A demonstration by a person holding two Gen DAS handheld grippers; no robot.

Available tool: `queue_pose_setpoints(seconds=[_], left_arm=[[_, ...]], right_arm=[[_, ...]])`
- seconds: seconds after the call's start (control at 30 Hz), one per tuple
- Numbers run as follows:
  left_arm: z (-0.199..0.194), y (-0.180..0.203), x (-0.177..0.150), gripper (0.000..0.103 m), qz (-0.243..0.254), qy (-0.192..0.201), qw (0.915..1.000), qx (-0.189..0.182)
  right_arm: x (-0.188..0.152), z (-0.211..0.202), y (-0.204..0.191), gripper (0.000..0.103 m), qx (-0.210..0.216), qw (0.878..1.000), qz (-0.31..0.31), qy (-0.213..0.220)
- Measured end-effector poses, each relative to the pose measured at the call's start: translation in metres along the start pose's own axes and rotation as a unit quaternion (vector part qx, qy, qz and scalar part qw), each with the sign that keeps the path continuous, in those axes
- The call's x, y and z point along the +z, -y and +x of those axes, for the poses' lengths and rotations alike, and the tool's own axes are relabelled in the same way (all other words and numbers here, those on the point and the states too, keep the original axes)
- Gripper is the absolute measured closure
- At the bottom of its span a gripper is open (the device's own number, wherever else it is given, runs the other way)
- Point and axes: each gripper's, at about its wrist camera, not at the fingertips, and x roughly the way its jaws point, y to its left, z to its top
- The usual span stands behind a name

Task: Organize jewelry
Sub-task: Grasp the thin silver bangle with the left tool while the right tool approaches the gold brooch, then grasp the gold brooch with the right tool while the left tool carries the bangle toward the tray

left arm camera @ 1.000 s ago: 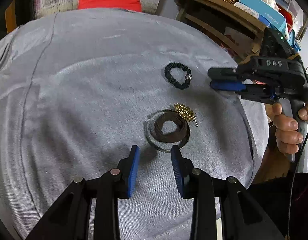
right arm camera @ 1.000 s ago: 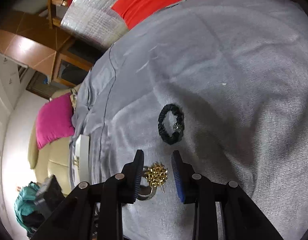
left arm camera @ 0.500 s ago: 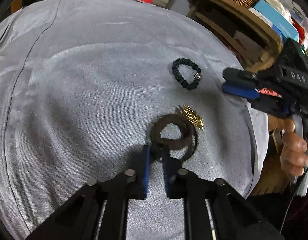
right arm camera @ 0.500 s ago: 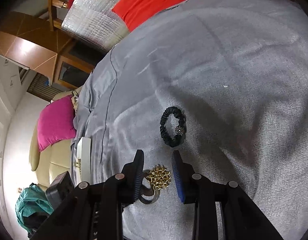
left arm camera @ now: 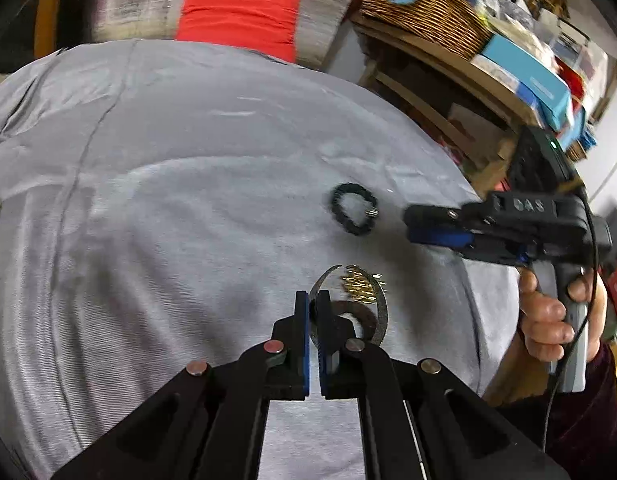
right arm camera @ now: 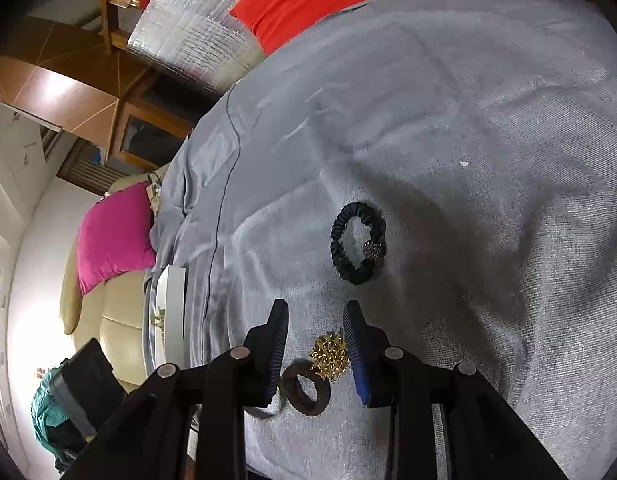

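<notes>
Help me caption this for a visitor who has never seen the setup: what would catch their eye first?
Likely the left tongs, low in the left wrist view, shut on the rim of a thin silver bangle tilted up off the grey cloth. Beside it lie a spiky gold brooch and a brown band, between the open right tongs; a black scrunchie lies further out.
</notes>
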Motion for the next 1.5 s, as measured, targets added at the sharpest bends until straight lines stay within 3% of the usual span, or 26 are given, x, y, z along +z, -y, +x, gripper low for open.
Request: queue_pose_setpoints(seconds=[0.2, 0.53, 0.6, 0.67, 0.93, 1.07, 1.33, 1.37, 1.5], left_arm=[[-0.005, -0.026, 0.001, 0.100, -0.026, 0.004, 0.9986, 0.046], [0.000, -0.031, 0.000, 0.100, -0.040, 0.001, 0.9969, 0.068], [-0.003, -0.033, 0.000, 0.100, -0.045, 0.003, 0.9966, 0.069], [-0.004, -0.035, 0.001, 0.100, -0.049, 0.006, 0.9963, 0.071], [-0.010, -0.042, 0.000, 0.100, -0.062, 0.008, 0.9952, 0.076], [-0.013, -0.047, 0.000, 0.100, -0.073, 0.011, 0.9942, 0.079], [-0.015, -0.052, 0.000, 0.100, -0.089, 0.012, 0.9926, 0.082], [-0.016, -0.052, 0.000, 0.100, -0.090, 0.012, 0.9924, 0.082], [-0.020, -0.057, -0.002, 0.100, -0.095, 0.015, 0.9920, 0.082]], right_arm=[[-0.006, 0.011, -0.005, 0.071, -0.003, 0.999, -0.018, -0.032], [-0.027, 0.046, -0.003, 0.071, -0.053, 0.992, -0.012, -0.111], [-0.028, 0.047, -0.005, 0.068, -0.054, 0.993, -0.011, -0.109], [-0.028, 0.049, -0.007, 0.052, -0.045, 0.994, -0.004, -0.104], [-0.028, 0.059, -0.022, 0.057, -0.074, 0.994, -0.019, -0.080], [-0.029, 0.063, -0.032, 0.056, -0.112, 0.990, -0.042, -0.068], [-0.040, 0.082, -0.063, 0.055, -0.218, 0.967, -0.124, -0.041], [-0.041, 0.083, -0.065, 0.060, -0.229, 0.964, -0.130, -0.037], [-0.039, 0.082, -0.065, 0.066, -0.235, 0.964, -0.125, -0.026]])
